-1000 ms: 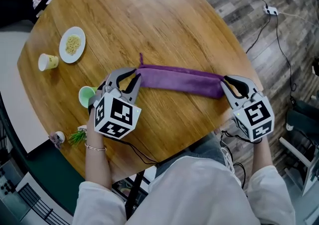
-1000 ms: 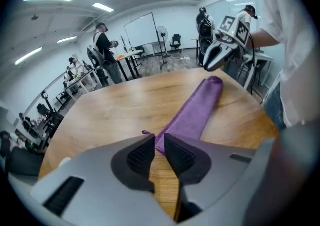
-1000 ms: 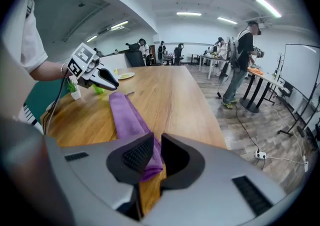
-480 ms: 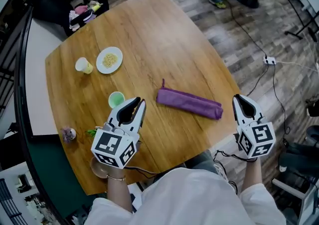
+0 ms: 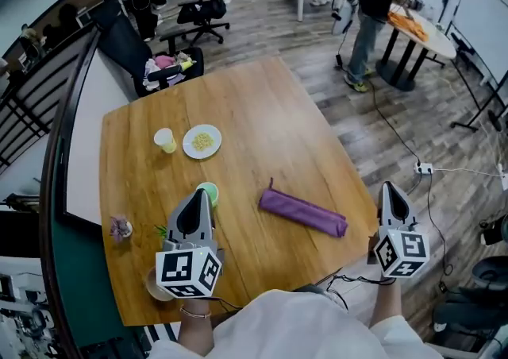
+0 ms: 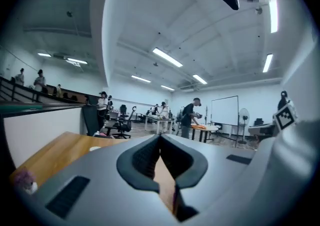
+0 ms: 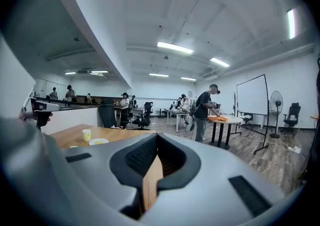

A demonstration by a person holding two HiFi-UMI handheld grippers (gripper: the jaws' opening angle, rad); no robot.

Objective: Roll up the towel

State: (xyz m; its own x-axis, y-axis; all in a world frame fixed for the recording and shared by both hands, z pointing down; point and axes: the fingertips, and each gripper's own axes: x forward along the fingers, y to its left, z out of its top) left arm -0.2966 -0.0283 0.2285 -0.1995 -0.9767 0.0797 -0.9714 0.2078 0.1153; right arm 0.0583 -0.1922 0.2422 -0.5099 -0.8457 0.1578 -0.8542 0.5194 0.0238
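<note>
Both grippers are off the towel and raised clear of the table. The left gripper (image 5: 199, 193) and right gripper (image 5: 388, 186) have just been closing their jaws. Both pairs now meet tip to tip with nothing between them, and each gripper view looks out across the room rather than down at the work. The towel (image 5: 302, 213) lies alone on the table (image 5: 262, 103) as a tight purple roll, slanting from upper left to lower right. It sits between the two grippers and neither touches it. I judge the rolling done: no flat cloth is left, and the roll keeps its shape unheld.

A second ago the grippers sit low at the roll's two ends, jaws slightly apart, right against it. Half a second ago they are already off it and nearer the person. Now the head view takes in the whole table and the room beyond. The roll seems to lie where it did, near the green cup (image 5: 208, 191).
</note>
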